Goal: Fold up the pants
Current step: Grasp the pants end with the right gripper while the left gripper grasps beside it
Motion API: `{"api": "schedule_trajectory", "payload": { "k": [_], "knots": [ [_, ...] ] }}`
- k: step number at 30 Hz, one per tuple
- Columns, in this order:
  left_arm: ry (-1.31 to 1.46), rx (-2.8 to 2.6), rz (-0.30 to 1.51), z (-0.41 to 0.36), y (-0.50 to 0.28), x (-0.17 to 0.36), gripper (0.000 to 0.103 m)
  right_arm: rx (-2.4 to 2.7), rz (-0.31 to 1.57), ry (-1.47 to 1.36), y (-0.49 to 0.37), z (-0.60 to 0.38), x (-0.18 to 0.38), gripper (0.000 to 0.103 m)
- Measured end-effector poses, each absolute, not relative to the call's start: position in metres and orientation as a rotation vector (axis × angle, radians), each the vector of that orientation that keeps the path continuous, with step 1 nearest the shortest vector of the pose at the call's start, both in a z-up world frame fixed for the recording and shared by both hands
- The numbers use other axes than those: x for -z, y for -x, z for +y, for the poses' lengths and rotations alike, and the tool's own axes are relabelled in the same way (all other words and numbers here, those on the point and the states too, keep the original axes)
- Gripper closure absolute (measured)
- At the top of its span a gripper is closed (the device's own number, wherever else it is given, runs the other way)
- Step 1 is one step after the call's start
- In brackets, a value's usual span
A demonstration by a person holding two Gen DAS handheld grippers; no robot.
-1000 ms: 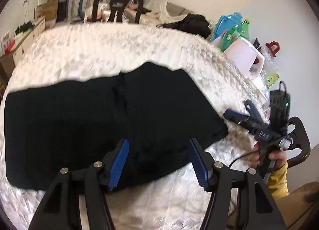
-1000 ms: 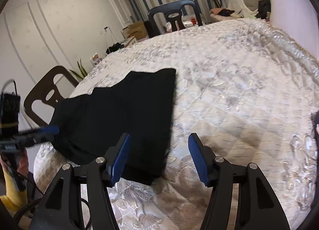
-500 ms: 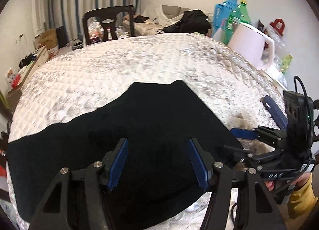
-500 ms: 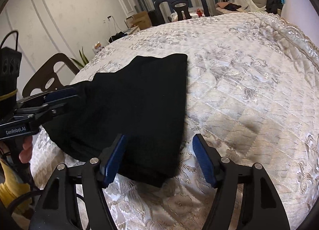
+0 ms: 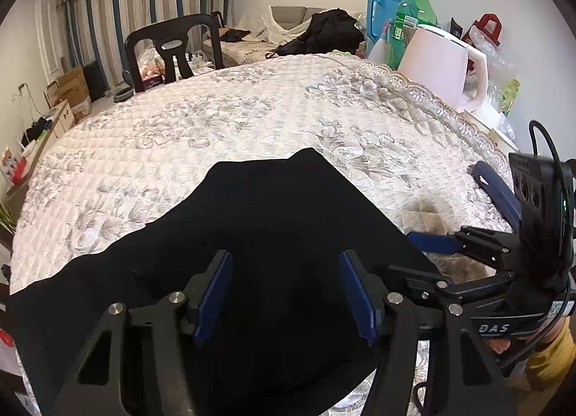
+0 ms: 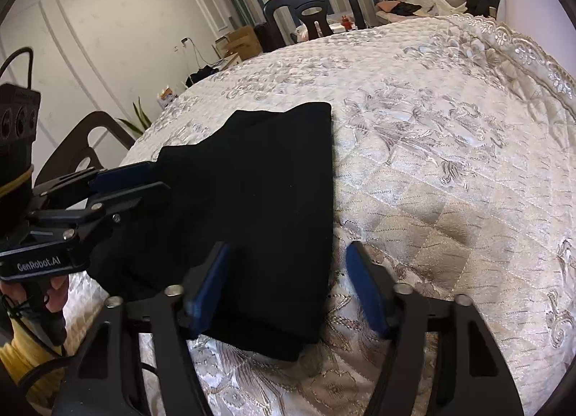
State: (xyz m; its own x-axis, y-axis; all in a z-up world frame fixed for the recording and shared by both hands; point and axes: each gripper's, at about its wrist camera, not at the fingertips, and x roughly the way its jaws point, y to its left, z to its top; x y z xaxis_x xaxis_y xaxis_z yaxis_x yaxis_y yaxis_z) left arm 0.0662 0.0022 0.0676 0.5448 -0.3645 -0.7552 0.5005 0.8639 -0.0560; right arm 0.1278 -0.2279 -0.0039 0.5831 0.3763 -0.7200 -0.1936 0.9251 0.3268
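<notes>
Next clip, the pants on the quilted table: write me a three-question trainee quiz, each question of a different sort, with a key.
1. True or false: the black pants lie on the quilted cover.
2. Which hand-held gripper straddles the pants' right edge? A left B right
3. Fill in: the pink ____ stands beyond the cover's lace border.

Key: 1 true; 2 B; 3 kettle.
</notes>
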Motion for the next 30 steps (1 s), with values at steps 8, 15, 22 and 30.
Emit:
{"api": "schedule_trajectory", "payload": {
  "k": [8, 15, 22, 30],
  "knots": [
    [-0.135, 0.582, 0.908, -0.002, -0.084, -0.062, 0.039, -0.334, 0.894, -0.279, -0.126, -0.239, 0.006, 0.068],
    [-0.101, 0.634, 0.954, -0.01, -0.098, -0.061, 0.039, -0.366, 0.886, -0.292, -0.126, -0.237, 0.005, 0.086],
    [-0.051, 0.718, 1.023, -0.023, -0.116, -0.065, 0.034, -0.429, 0.793, -0.275, -0.118, -0.227, -0.008, 0.093],
    [-0.136, 0.67, 1.031, -0.04, -0.127, -0.075, 0.03, -0.494, 0.732, -0.165, -0.115, -0.198, -0.02, 0.093]
  ]
}}
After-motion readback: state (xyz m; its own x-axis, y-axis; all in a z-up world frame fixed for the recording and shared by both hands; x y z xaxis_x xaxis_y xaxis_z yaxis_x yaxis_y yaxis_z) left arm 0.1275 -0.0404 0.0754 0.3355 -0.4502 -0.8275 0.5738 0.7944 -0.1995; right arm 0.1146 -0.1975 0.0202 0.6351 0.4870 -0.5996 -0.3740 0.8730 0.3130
